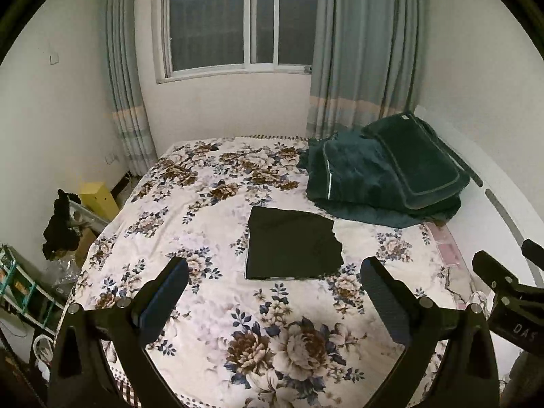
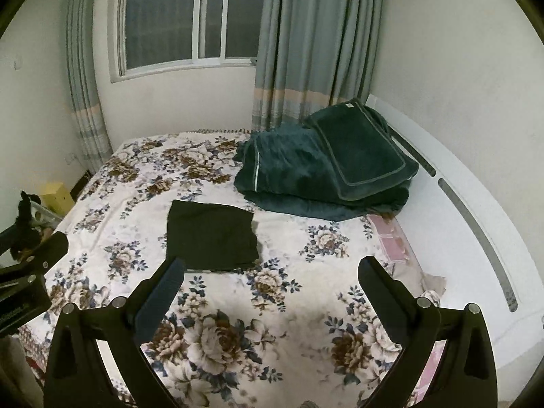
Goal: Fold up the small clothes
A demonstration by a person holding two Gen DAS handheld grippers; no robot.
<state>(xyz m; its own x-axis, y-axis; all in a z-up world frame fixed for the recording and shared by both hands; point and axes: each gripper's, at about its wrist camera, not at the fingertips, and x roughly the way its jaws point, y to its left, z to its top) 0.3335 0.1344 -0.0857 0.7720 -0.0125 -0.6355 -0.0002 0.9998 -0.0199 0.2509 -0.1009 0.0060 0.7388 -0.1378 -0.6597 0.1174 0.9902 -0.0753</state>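
Here we see a bed [image 1: 210, 323] under a flowered sheet, pushed into the corner of a white-walled room below a dark window [image 1: 238, 20] hung with grey-blue curtains [image 1: 360, 54]. A folded black garment [image 1: 292, 248] lies flat mid-bed. Beyond it, a heap of dark green bedding [image 1: 384, 173] rests against the headboard [image 2: 476, 210]. We hold the left gripper [image 1: 273, 285] and right gripper [image 2: 272, 284] above the near sheet, both with jaws spread and empty.
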